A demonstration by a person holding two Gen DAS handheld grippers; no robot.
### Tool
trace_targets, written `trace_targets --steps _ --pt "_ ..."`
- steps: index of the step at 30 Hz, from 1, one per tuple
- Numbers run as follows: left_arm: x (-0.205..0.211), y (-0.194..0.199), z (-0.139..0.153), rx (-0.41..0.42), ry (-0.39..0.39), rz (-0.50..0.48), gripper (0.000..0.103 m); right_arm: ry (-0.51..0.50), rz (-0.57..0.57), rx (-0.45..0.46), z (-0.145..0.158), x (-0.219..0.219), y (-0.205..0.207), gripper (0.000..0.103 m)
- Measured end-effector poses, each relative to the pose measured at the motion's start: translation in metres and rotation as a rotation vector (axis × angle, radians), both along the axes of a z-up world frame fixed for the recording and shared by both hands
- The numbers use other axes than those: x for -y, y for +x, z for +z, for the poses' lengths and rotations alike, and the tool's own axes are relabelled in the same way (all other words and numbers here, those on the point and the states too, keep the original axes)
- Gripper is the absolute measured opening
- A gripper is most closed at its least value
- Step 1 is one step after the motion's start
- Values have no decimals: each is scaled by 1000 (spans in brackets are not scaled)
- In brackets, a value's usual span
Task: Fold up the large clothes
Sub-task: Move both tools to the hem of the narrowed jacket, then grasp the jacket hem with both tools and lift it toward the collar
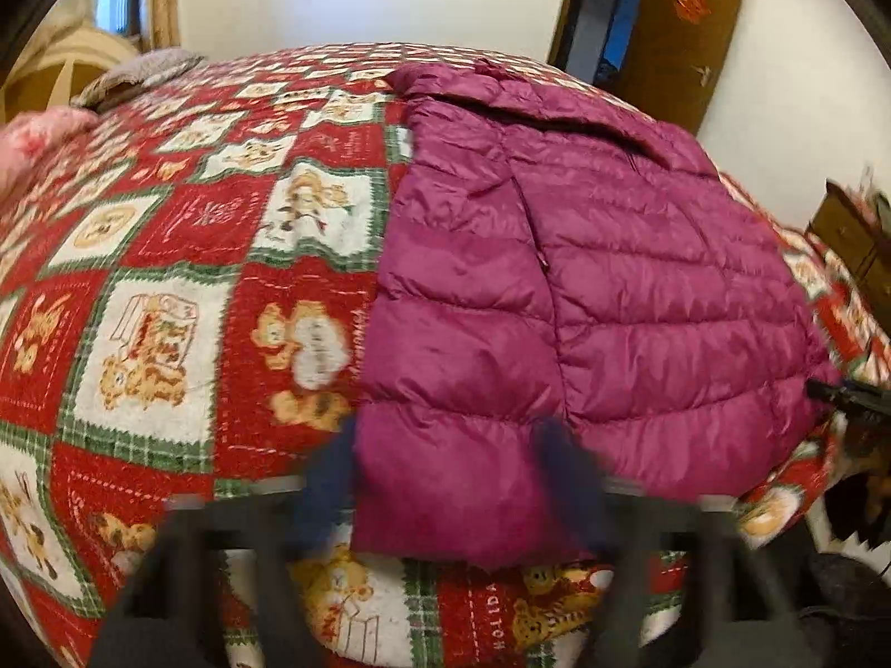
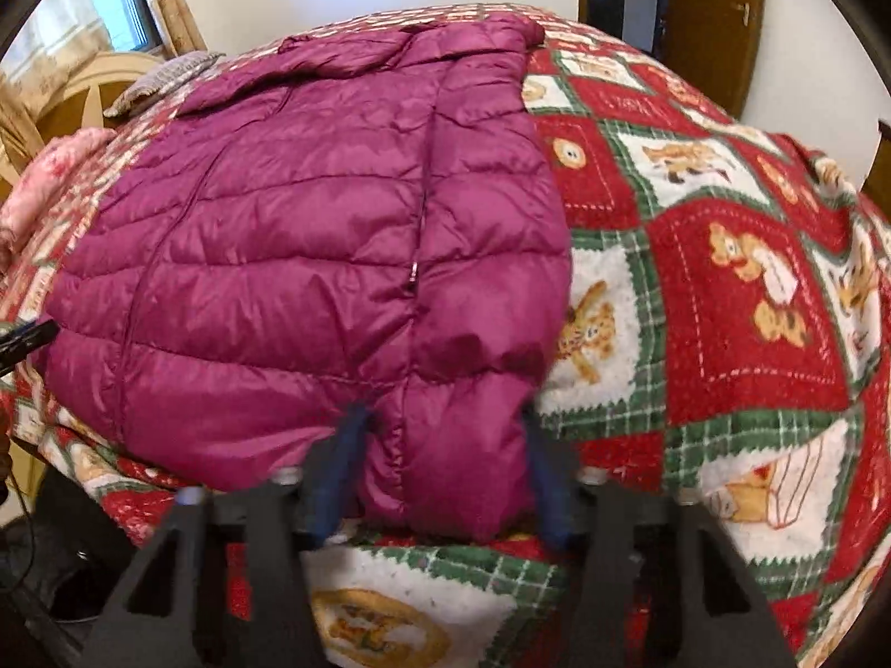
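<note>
A magenta quilted puffer jacket (image 1: 584, 289) lies flat on the bed, hem toward me; it also fills the left half of the right wrist view (image 2: 289, 256). My left gripper (image 1: 451, 445) is open, its blue fingers (image 1: 328, 479) straddling the jacket's near left hem corner. My right gripper (image 2: 442, 428) is open, its blue fingers (image 2: 342, 462) straddling the near right hem corner. The right gripper's tip shows at the jacket's right edge in the left wrist view (image 1: 846, 395). Both views are motion-blurred.
The bed carries a red, green and white teddy-bear quilt (image 1: 184, 300), also seen in the right wrist view (image 2: 724, 300). A pink pillow (image 1: 39, 133) and grey cushion (image 1: 139, 72) lie at the head. A brown door (image 1: 679, 28) stands behind.
</note>
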State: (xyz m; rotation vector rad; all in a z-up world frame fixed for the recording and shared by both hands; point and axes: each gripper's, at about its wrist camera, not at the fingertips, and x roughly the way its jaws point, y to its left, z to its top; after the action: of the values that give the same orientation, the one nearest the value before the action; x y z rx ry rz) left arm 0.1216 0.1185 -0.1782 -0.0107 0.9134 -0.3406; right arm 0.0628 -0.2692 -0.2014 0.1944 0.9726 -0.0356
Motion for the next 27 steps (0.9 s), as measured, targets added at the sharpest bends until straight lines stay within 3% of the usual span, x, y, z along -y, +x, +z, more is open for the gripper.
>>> trace_targets --steps 2,5,7,11,14,19,27 --pt "-6 7 2 -47 -93 -3 16 71 1 16 3 6 -2 20" --pt "-10 5 6 -57 -169 -10 8 112 7 40 8 6 -3 15" --pt "-7 3 10 -49 -174 -18 6 149 9 59 16 6 -5 14" --pt "-3 -8 41 29 -260 -74 4 239 17 140 43 7 -15 13" --pt "3 -23 69 122 -233 -115 4 268 39 214 67 7 -26 13" --pt "8 -39 100 208 -226 -157 4 292 76 279 98 1 -44 13" --pt "-7 -71 157 355 -450 -284 4 293 124 360 138 -2 -97 13"
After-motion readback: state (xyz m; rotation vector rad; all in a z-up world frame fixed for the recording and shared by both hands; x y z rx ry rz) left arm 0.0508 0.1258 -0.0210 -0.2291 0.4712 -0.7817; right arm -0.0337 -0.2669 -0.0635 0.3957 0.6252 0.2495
